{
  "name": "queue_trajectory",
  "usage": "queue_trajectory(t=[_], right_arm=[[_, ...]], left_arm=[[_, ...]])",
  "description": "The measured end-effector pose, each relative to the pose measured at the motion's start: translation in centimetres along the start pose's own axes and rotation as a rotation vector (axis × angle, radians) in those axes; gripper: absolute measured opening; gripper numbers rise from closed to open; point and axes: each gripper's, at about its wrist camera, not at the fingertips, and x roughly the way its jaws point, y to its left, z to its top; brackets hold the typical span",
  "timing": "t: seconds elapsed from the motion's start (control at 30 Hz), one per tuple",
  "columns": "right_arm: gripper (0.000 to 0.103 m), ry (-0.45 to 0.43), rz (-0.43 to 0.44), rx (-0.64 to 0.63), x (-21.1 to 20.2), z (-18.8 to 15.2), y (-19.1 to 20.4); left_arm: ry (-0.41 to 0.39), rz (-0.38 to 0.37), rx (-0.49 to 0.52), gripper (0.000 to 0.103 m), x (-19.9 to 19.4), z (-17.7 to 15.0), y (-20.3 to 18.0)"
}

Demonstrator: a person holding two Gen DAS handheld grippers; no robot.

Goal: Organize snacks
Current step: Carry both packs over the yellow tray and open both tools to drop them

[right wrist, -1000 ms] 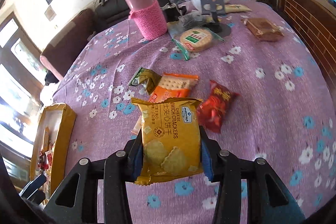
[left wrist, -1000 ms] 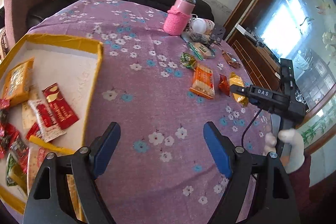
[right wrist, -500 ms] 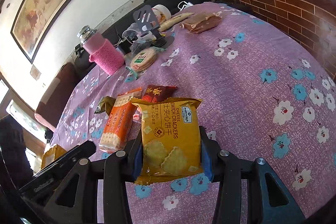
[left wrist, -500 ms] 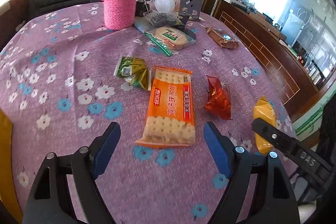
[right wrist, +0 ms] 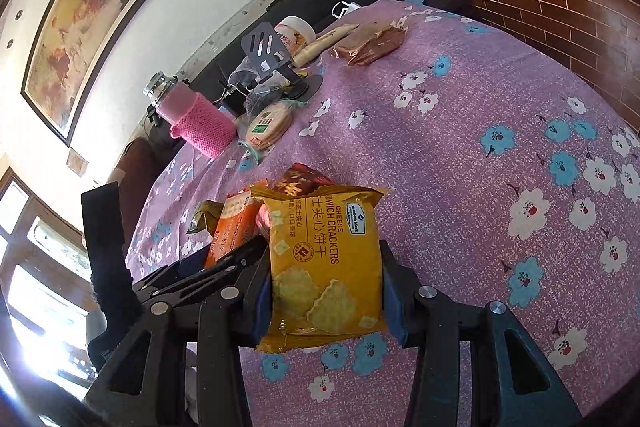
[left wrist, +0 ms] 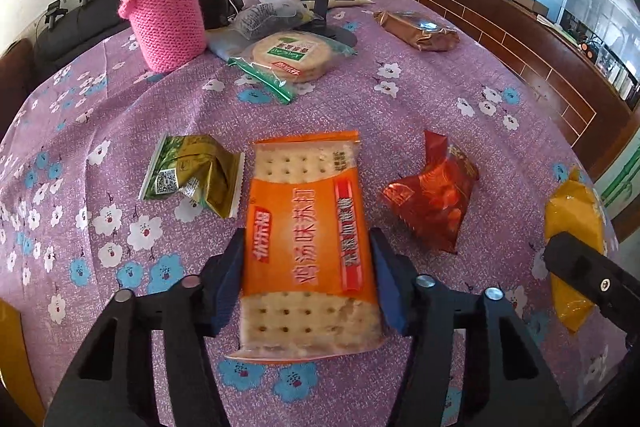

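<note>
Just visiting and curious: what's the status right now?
Left tongs closing around the orange soda-cracker packet. Right tongs clamped on the yellow cheese-cracker packet. Nothing blocking; red crinkled wrapper lies apart.

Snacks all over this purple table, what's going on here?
A person is tidying snacks with a handheld gripper in each hand. The left gripper has its jaws closing around the orange cracker pack, which lies on the tablecloth. The right gripper holds the yellow cheese cracker packet. Other snacks lie loose nearby.
</note>
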Motion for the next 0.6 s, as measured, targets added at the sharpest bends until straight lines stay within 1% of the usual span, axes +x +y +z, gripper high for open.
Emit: queue_trajectory(t=[0.13, 0.23, 0.37, 0.47, 0.6], right_arm=[[0.047, -0.004, -0.016, -0.02, 0.1, -0.1, 0.1], [0.047, -0.01, -0.024, -0.052, 0.2, -0.2, 0.6], [0.047, -0.011, -0.045, -0.12, 0.5, -0.7, 1.9], [0.047, -0.007, -0.041, -0.147, 0.7, -1.0, 2.5], [0.047, -0.019, -0.044, -0.17, 0.6, -1.2, 3.0]], left_arm=[[-0.013, -0.003, -0.044, 0.054, -1.3, -0.9, 0.8], [-0.032, -0.003, -0.088, 0.054, -3.2, -2.1, 1.7], [-0.077, -0.002, -0.14, 0.054, -7.3, -3.9, 3.0], [-0.108, -0.008, -0.189, 0.054, -10.8, -5.9, 4.4], [-0.16, 0.019, -0.267, 0.054, -15.5, -9.1, 6.9]])
